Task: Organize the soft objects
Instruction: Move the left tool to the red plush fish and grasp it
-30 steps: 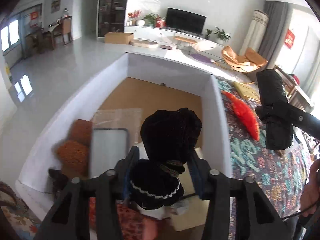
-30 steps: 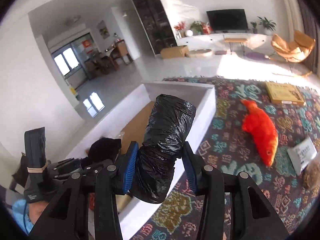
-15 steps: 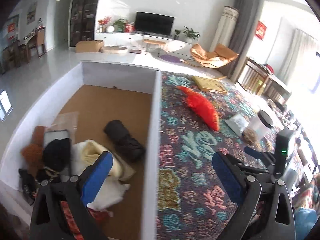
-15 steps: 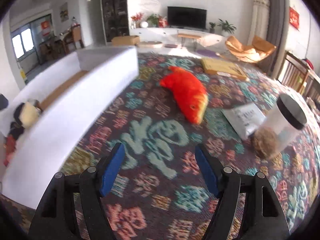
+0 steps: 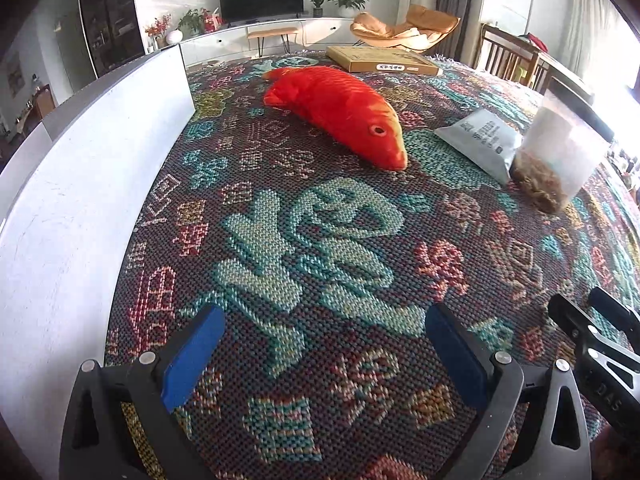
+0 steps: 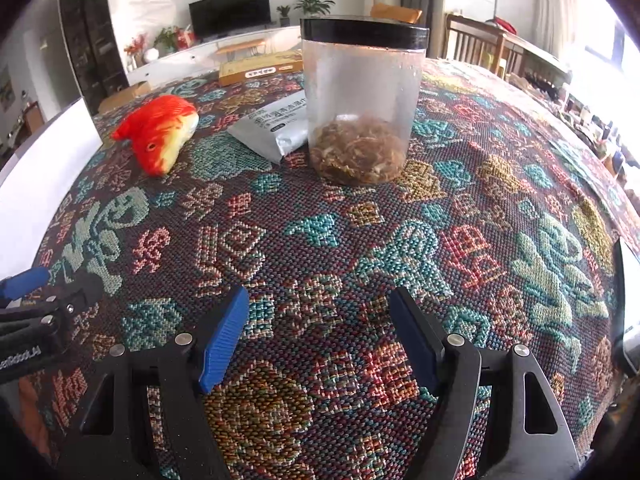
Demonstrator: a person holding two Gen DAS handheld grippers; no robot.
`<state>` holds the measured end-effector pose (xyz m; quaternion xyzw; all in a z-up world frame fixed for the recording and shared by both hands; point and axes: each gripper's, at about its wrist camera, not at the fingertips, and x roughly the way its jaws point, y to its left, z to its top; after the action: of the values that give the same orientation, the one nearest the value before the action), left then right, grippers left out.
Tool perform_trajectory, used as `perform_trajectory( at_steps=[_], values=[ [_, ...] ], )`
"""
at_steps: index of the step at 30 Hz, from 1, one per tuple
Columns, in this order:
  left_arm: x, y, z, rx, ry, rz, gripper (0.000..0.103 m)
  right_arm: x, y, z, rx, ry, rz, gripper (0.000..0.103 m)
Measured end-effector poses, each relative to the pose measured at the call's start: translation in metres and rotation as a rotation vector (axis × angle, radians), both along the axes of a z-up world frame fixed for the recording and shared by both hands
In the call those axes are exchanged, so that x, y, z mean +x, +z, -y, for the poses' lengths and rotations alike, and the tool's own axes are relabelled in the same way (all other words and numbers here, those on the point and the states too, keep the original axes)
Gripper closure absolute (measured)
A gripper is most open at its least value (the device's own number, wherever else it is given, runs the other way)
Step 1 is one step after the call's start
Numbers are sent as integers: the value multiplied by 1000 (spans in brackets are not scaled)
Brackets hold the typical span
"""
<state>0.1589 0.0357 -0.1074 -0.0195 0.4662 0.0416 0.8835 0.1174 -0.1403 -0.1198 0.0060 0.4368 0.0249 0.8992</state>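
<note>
A second ago each gripper clutched a black bundle over the white box (image 5: 80, 168); now the left gripper (image 5: 320, 354) and right gripper (image 6: 316, 328) hang wide apart and empty above the patterned cloth (image 5: 340, 248). The red plush fish (image 5: 340, 108) lies flat on the cloth, near the box wall.

- Left gripper (image 5: 320, 354): showing black plastic fingers with triangular cut-outs, each tipped by a flat blue pad (image 5: 192, 356).
- Carrying round silver screw heads on the finger frames, one near each pad, another farther out.
- Right gripper (image 6: 318, 334): wearing the same black frame, blue ribbed pads (image 6: 224, 340), silver screws at the pad roots and outer knuckles.
- Showing triangular openings in both finger arms, matte black throughout.
- Bearing pale embossed lettering on the black body seen from the other camera; too small for reading fully.
</note>
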Motion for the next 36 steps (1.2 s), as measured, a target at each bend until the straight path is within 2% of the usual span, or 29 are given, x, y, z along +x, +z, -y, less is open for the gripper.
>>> perform_trajectory(
  at_steps=[2,7,24,26,28,29,33,34,36],
  values=[
    [7,-10,-5,27,3,-3,1,1,0,-1,-11,-1,3,27],
    [6,-14,-12,-3,26,18,0,-1,-3,-7,-27,7,4,21],
    [8,-14,-13,-3,26,18,0,-2,-4,-11,-33,10,6,19],
    [11,-12,-12,-13,24,-10,0,-2,-4,-11,-34,10,6,18],
    [30,-6,-14,-65,-8,-71,0,-2,-5,-11,-34,11,5,18],
    [41,0,-16,-104,-10,-72,0,-2,-5,-11,-34,11,5,18],
    [94,35,-26,-235,37,-14,0,-2,-5,-11,-32,16,3,16],
    [111,41,-24,-235,39,-7,0,-2,-5,-11,-31,17,3,16],
    [146,46,-18,-177,44,-13,0,-1,-5,-12,-31,19,2,15]
  ],
)
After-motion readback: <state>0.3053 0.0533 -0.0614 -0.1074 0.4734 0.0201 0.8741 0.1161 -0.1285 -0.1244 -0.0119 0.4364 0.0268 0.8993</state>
